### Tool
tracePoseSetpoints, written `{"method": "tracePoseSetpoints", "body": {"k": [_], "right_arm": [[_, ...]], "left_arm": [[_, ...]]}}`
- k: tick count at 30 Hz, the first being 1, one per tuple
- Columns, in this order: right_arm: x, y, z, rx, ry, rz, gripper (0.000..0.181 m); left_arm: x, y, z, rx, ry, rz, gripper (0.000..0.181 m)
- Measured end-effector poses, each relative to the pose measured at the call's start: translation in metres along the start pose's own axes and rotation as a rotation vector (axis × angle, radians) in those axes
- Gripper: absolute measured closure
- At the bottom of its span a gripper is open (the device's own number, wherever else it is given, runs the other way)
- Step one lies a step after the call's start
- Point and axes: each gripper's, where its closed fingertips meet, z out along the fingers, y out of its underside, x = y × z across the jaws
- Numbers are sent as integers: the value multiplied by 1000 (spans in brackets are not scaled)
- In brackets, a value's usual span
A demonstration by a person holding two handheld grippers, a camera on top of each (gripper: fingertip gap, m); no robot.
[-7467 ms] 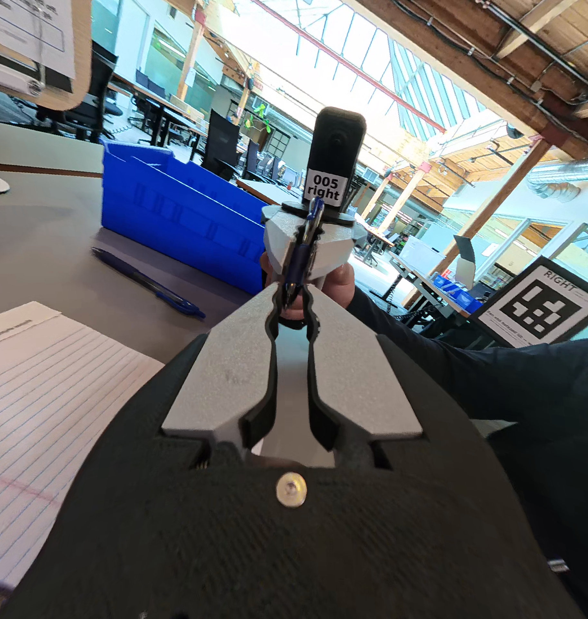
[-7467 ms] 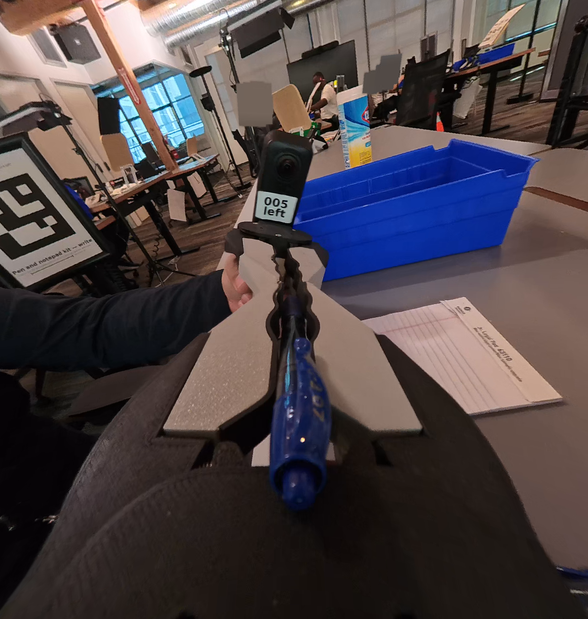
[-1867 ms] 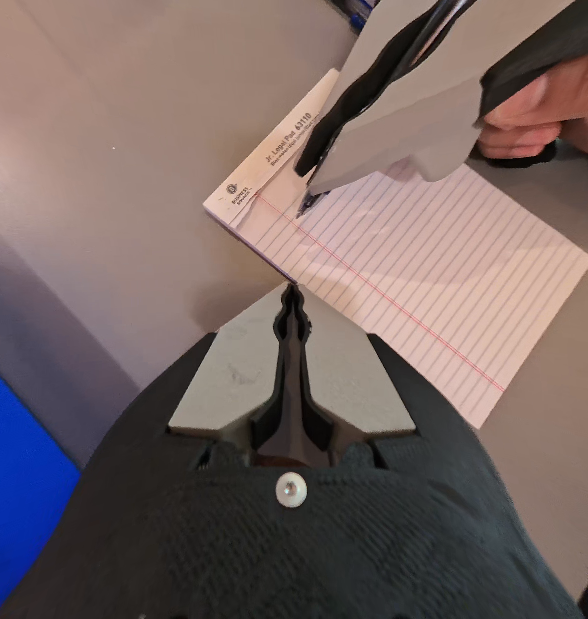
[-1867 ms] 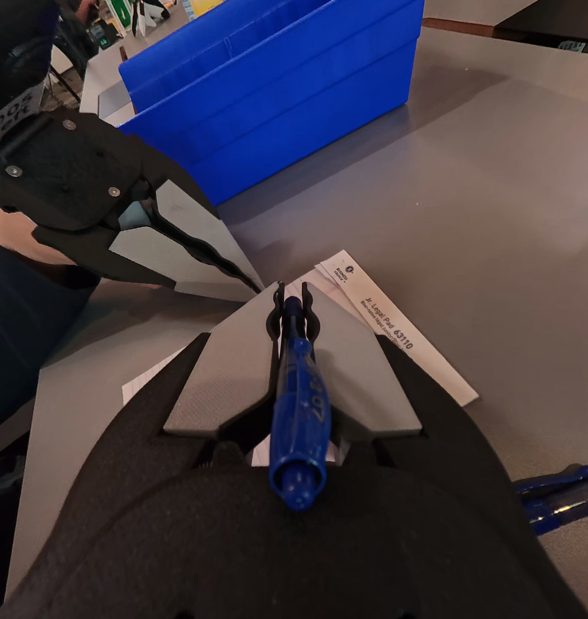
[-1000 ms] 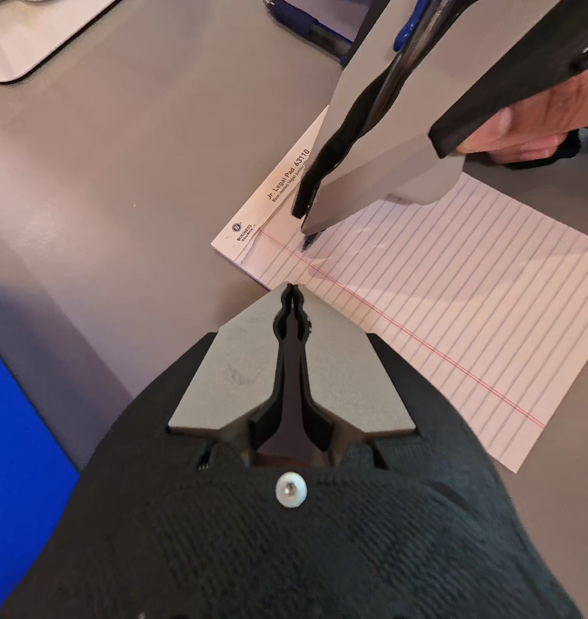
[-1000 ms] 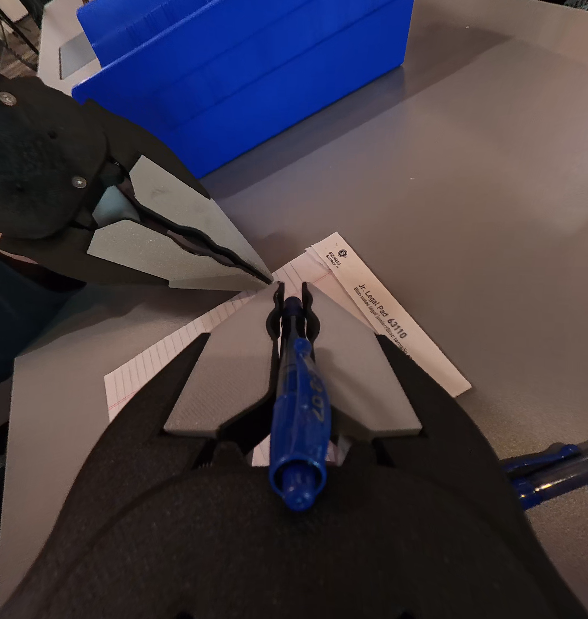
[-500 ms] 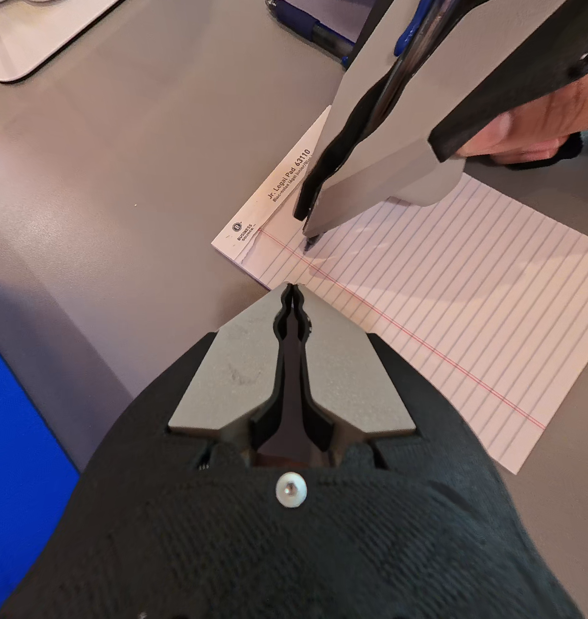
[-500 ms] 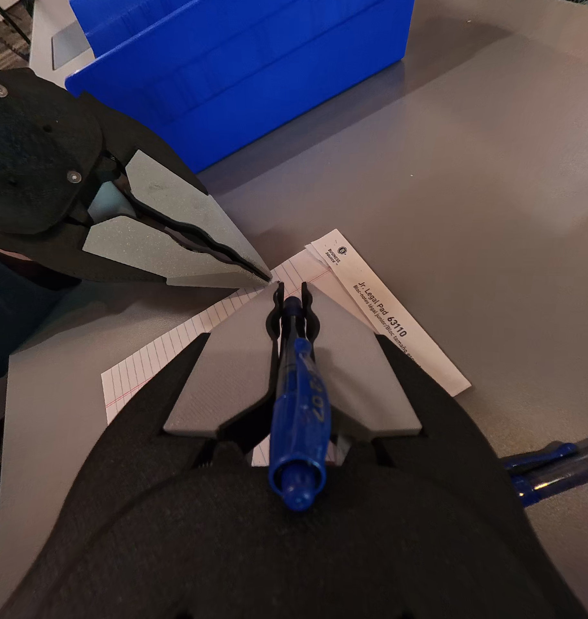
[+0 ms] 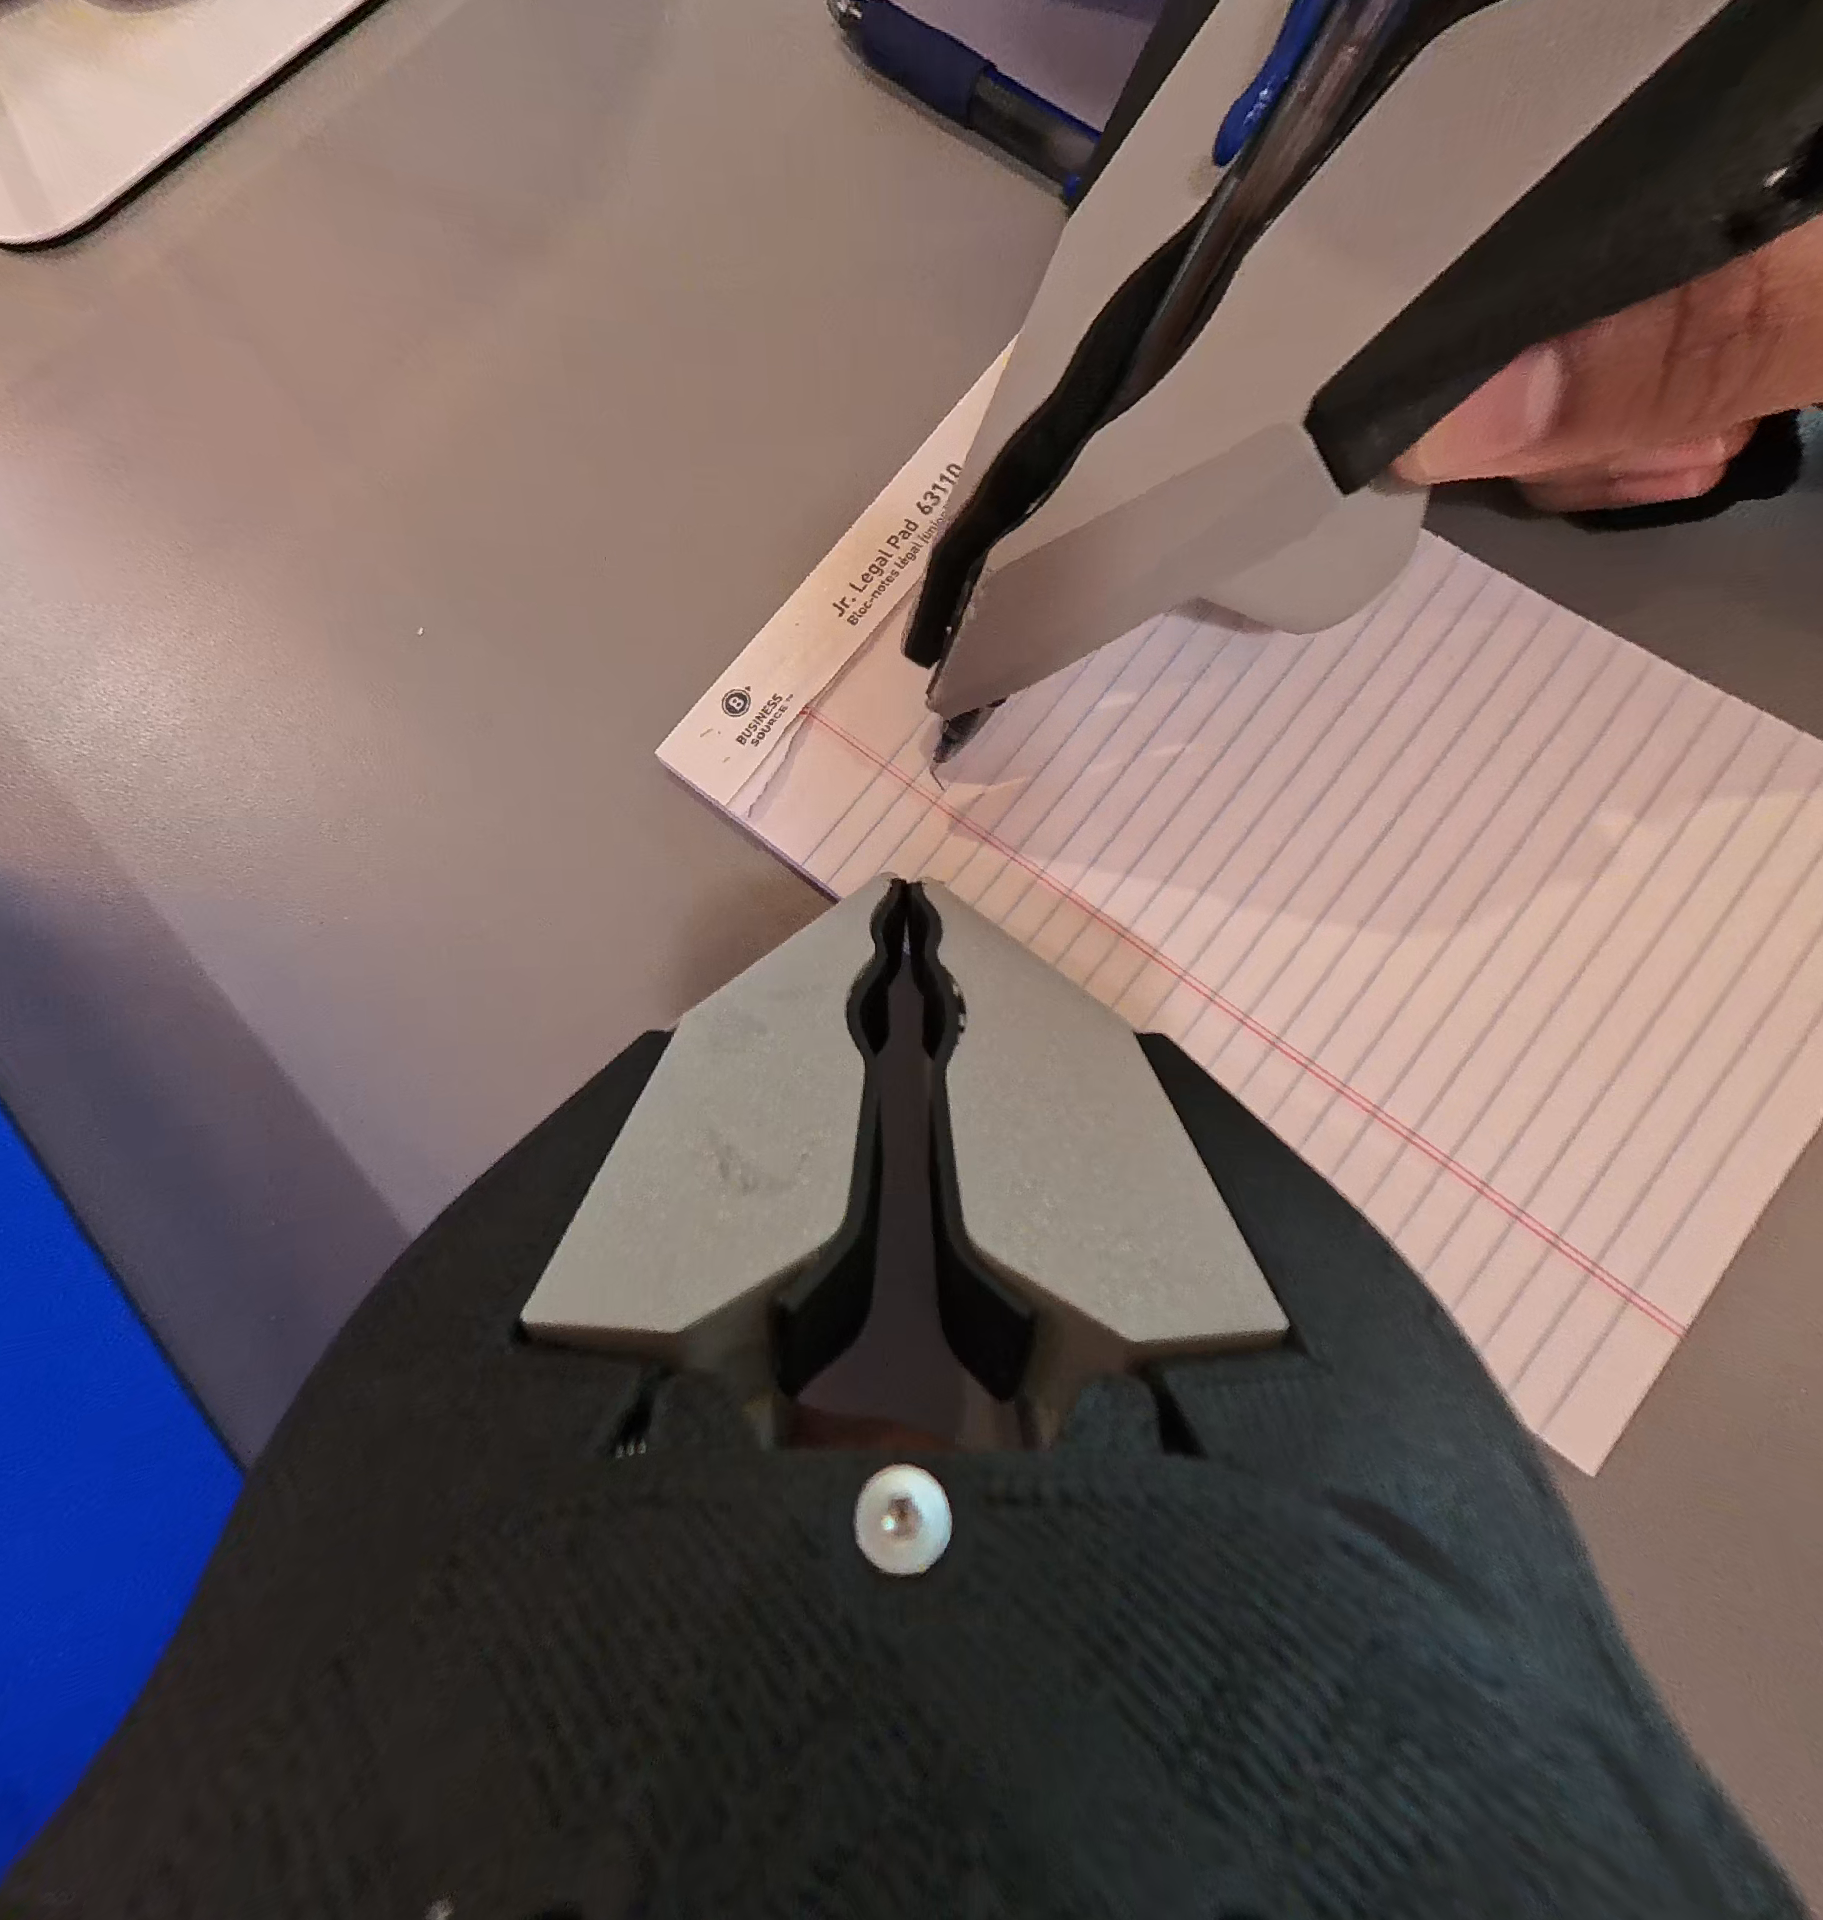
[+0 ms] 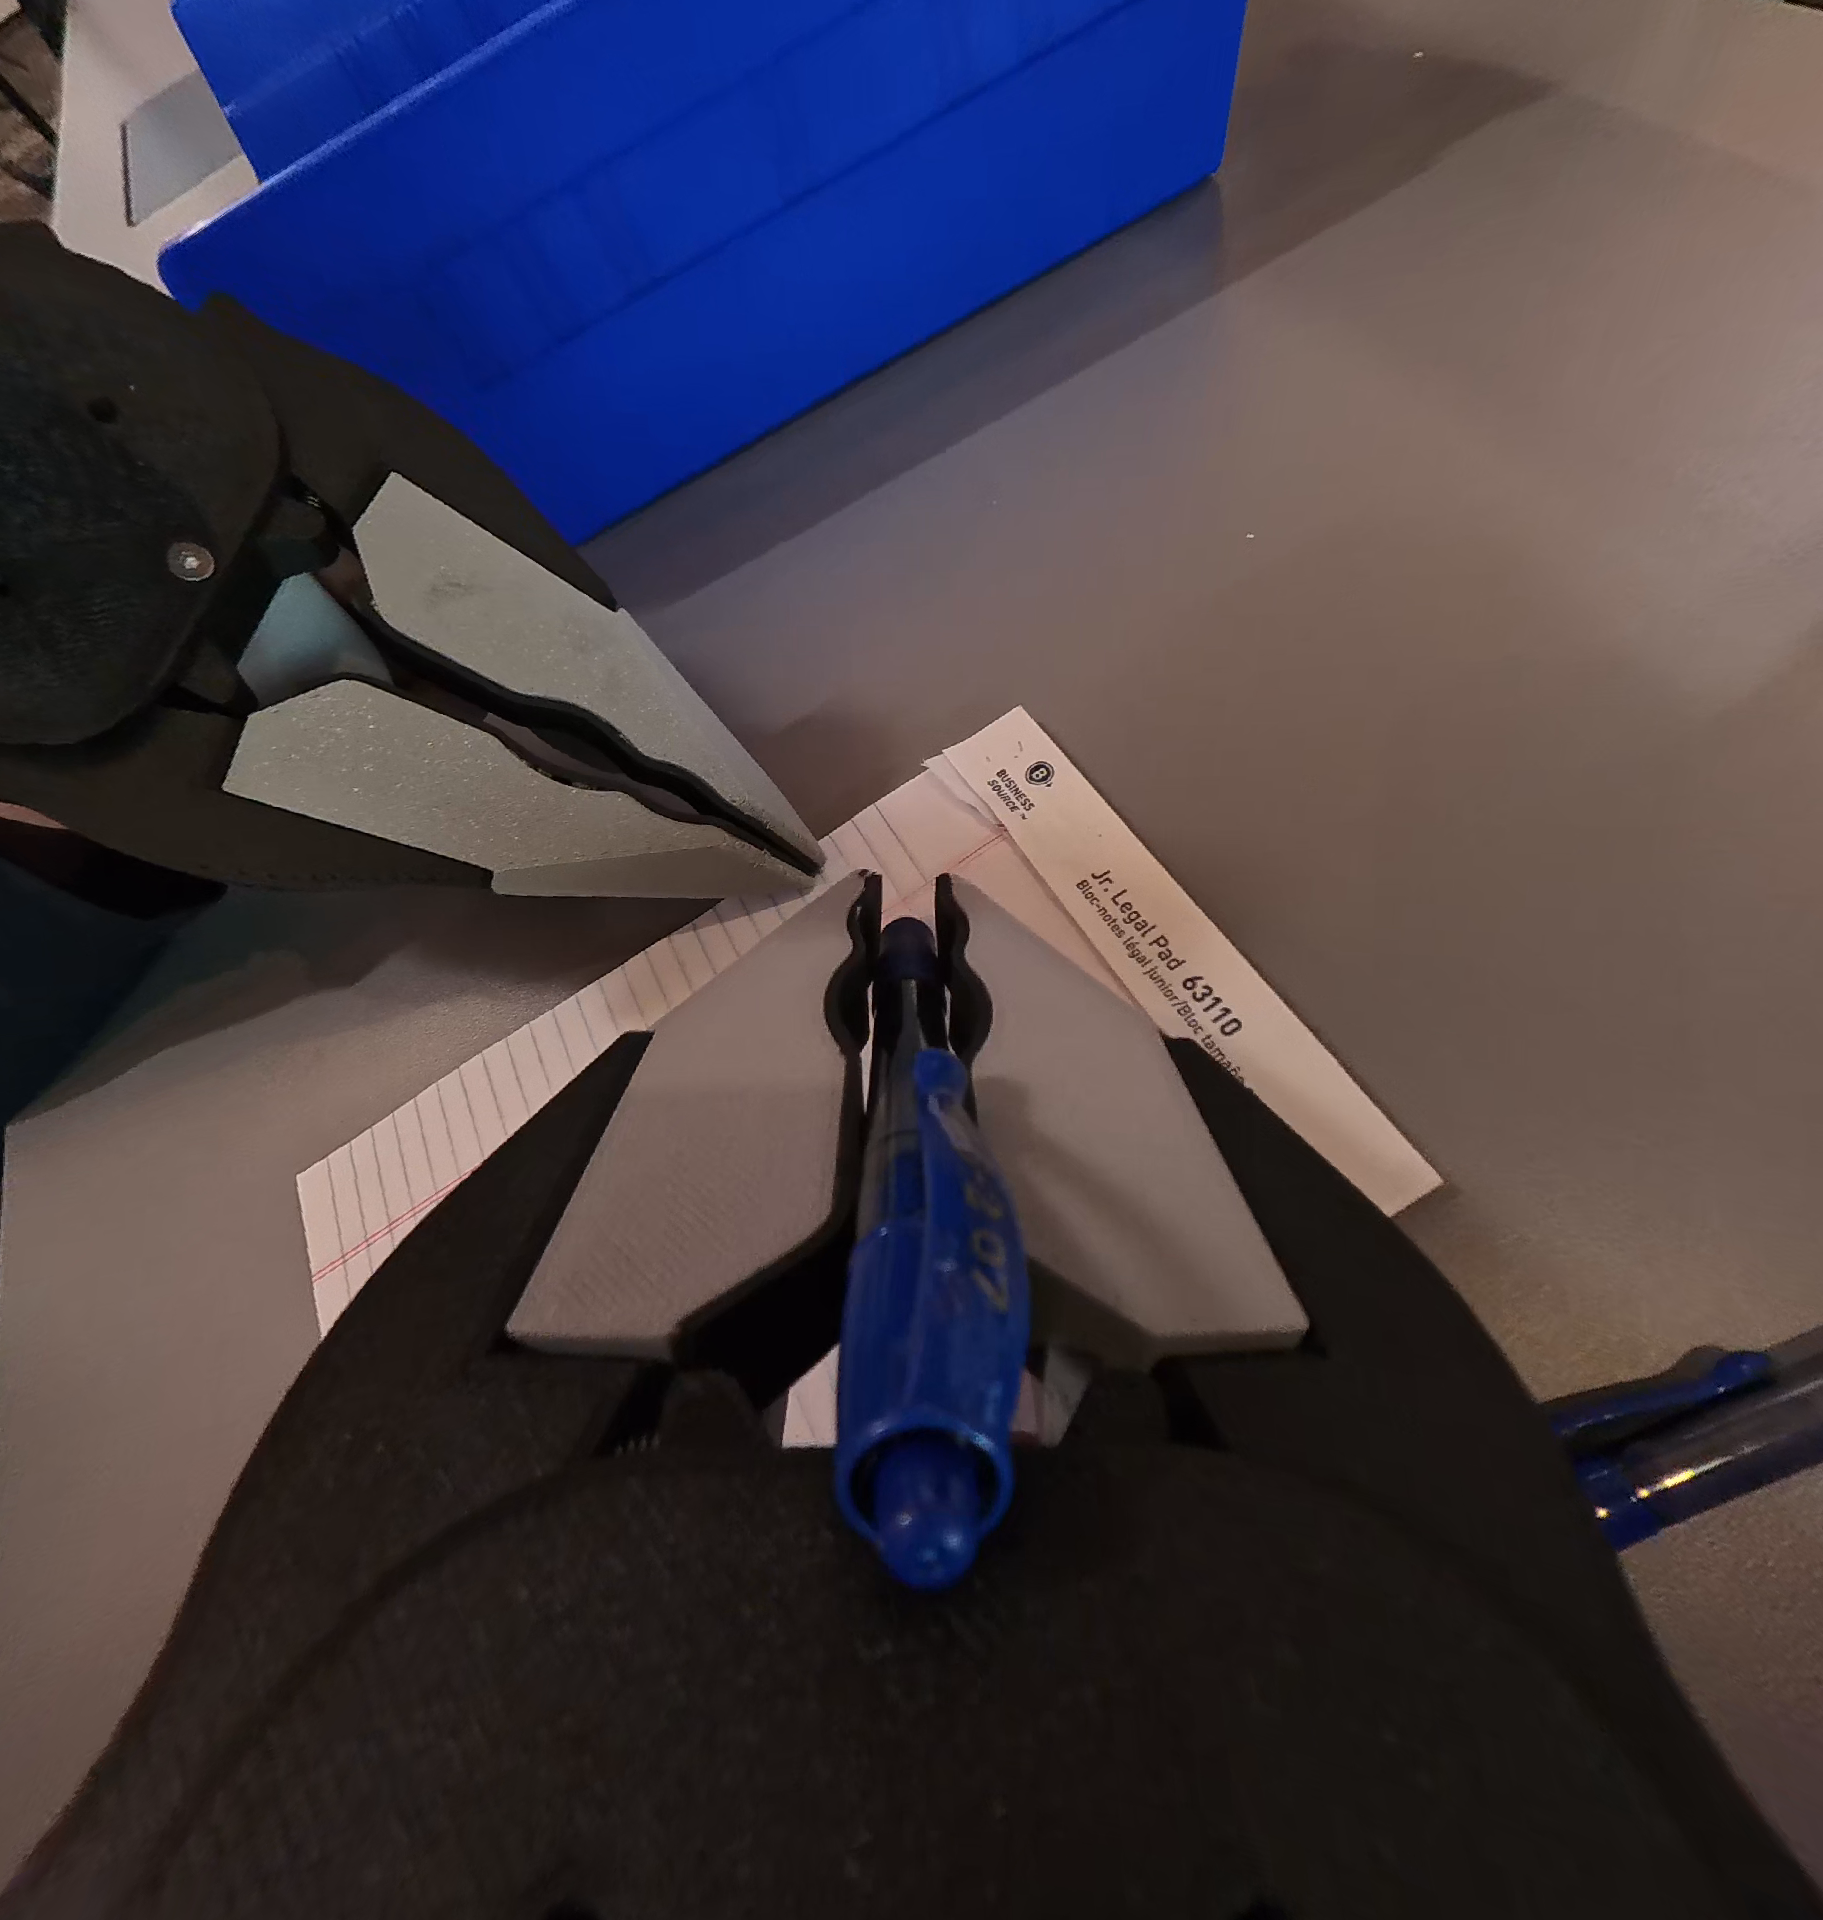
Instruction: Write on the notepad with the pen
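A white lined notepad (image 9: 1406, 935) lies on the grey table, and it also shows in the right wrist view (image 10: 533, 1070). My right gripper (image 10: 902, 883) is shut on a blue pen (image 10: 928, 1299) that runs along its fingers. In the left wrist view the right gripper (image 9: 948, 665) slants down from the upper right. The pen's dark tip (image 9: 954, 732) meets the page near the red margin line, just under the header strip. My left gripper (image 9: 907, 888) is shut and empty, with its tips at the pad's left edge near the top corner. It also shows in the right wrist view (image 10: 808, 862).
A blue plastic bin (image 10: 730, 260) stands behind the pad, and its side shows in the left wrist view (image 9: 45, 1455). A second blue pen (image 10: 1717, 1434) lies on the table beyond the pad's top (image 9: 990, 94). A white flat object (image 9: 76, 135) lies at the far corner. It is some 30 cm from my right tips to the white flat object (image 9: 76, 135).
Both grippers came down from mid-air, where they faced each other, to the notepad. Over the last second the pen tip has stayed almost still by the margin line, and the left gripper has stayed at the pad's edge.
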Motion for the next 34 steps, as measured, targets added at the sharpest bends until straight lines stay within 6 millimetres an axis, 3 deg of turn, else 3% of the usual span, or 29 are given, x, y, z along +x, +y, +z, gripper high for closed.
{"method": "tracePoseSetpoints", "body": {"k": [20, 34], "right_arm": [[-1, 2, -3, -4, -9, -1, 174], [-1, 2, -2, -4, -13, 5, 174]], "left_arm": [[3, 0, 0, 8, 26, -20, 181], [13, -7, 6, 21, 6, 74, 181]]}}
